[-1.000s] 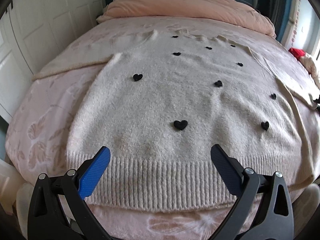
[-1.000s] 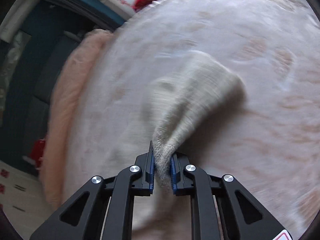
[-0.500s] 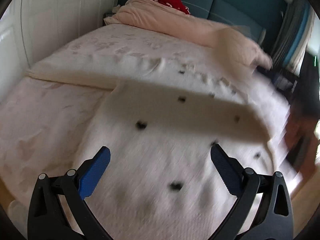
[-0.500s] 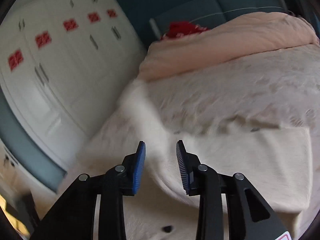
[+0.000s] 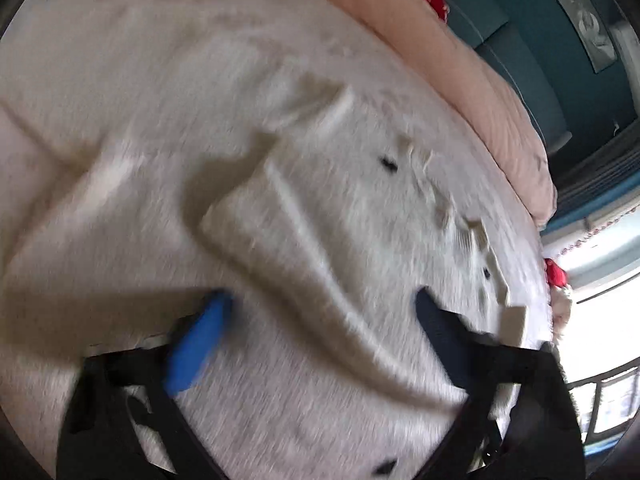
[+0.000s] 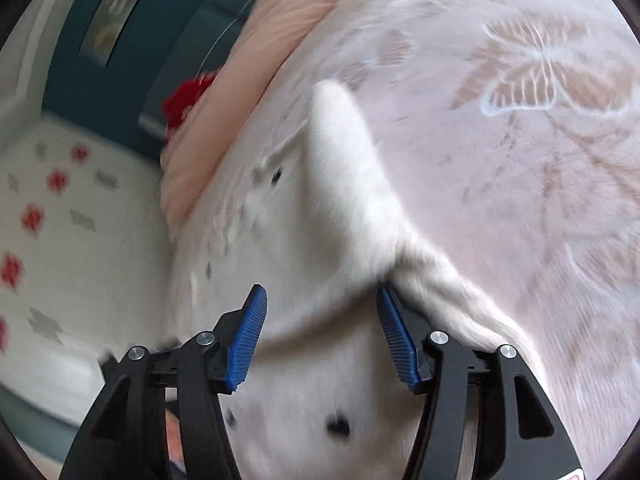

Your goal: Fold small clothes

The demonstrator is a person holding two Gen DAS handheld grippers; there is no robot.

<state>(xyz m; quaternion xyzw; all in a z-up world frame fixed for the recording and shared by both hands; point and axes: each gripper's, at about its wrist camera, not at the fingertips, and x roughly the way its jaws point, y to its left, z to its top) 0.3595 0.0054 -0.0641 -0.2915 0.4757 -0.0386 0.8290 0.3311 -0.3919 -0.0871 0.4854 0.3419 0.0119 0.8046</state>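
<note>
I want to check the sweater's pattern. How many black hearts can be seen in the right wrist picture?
3 black hearts: one low near the bottom edge, a faint one left of it, one higher near the sleeve's base. Blur and folds may hide more.

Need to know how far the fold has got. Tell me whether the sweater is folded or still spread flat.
Partly folded. One sleeve lies across the sweater body on the bed; the rest is spread out, blurred.

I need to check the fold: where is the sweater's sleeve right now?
In the right wrist view the sleeve lies folded across the cream sweater on the bed, just ahead of the opening right gripper.
</note>
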